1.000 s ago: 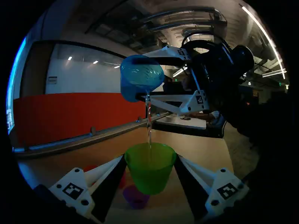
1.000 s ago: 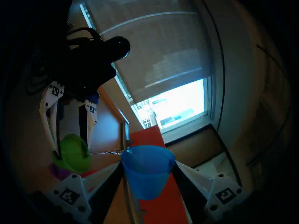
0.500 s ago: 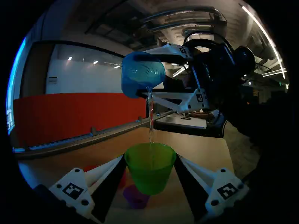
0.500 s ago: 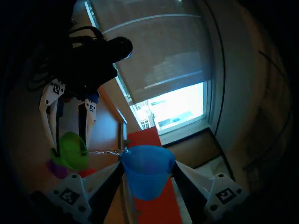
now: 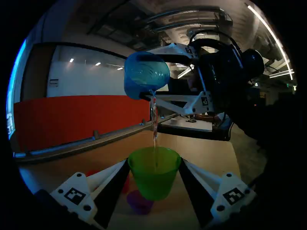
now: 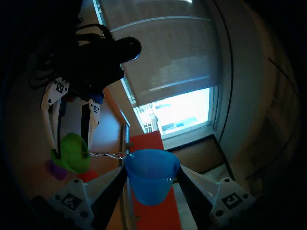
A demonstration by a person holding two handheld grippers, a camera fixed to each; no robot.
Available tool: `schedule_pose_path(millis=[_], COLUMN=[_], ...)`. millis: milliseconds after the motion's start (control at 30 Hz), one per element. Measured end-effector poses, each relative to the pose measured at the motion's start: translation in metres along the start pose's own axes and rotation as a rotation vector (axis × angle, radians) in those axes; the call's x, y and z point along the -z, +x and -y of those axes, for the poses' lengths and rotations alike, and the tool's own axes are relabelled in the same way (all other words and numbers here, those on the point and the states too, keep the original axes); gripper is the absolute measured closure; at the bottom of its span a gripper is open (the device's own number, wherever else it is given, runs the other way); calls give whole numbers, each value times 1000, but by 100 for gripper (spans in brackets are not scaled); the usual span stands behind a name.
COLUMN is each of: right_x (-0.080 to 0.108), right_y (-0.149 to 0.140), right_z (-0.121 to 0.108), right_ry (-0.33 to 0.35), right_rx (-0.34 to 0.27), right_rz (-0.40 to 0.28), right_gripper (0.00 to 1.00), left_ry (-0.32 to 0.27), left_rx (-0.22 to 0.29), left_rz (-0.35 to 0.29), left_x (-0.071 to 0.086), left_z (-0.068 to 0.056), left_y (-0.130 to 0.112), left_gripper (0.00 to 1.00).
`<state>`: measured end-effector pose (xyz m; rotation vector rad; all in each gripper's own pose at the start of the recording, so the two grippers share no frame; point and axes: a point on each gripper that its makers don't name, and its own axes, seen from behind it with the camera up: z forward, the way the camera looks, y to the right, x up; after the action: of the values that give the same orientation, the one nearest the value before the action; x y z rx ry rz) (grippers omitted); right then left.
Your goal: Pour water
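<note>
Left gripper view has the left gripper pinching a green cup between both fingers, upright and held above the wooden bench. Higher up, the right gripper clamps a blue cup that is tipped on its side. A thin stream of water falls from its lower lip straight into the green cup's open mouth. On the bench beneath the green cup stands a small purple cup, with what may be a red cup just beside it, mostly hidden. Right gripper view shows the blue cup squeezed between that gripper's own fingers, the stream reaching across to the green cup
</note>
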<state>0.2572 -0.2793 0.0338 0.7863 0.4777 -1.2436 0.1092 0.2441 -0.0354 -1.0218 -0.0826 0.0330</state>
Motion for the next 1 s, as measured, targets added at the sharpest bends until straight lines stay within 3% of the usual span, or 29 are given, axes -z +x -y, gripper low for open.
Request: schedule_pose_path(millis=[1000], right_x=[-3], right_y=[8], right_z=[-6], right_ry=[-18], right_rx=[110], right_rz=[-12], right_gripper=[10], left_ry=[-3], left_rx=[-8], left_rz=[-5], left_x=[5], left_z=[-3], left_y=[4], left_gripper=[12])
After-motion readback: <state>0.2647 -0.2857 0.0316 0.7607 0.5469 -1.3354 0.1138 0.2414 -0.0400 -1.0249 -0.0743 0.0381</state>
